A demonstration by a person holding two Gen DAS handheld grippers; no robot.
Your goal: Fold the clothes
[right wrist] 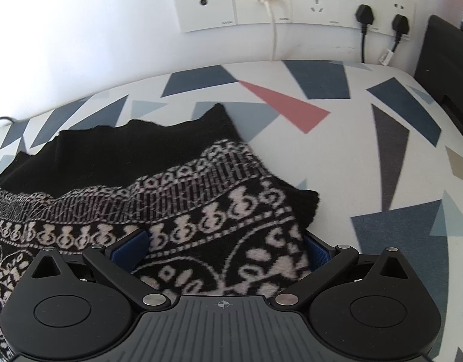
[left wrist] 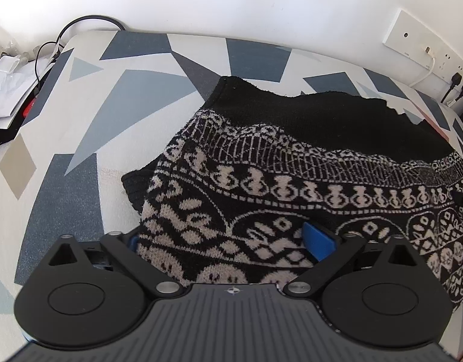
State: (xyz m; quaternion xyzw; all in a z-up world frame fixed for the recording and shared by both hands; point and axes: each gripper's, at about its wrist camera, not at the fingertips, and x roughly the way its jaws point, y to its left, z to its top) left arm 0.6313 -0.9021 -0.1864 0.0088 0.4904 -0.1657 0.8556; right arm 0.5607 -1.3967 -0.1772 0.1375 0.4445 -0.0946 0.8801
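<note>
- The sweater (left wrist: 291, 181), black with a pale knitted pattern, lay bunched on the patterned desk (left wrist: 80, 120) near the wall sockets (right wrist: 291, 0).
- Left tool (left wrist: 225, 241) straddled one near corner, jaws wide; grip not confirmed.
- Right tool (right wrist: 228, 250) likewise straddled the other corner.
- Folding judged partly done; final fold outstanding.

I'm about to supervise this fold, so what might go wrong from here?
The thick patterned sweater bunches between both grippers' blue pads, so one side may slip and skew the fold. The black sleeve end sticking out at the left could stay untucked.
</note>
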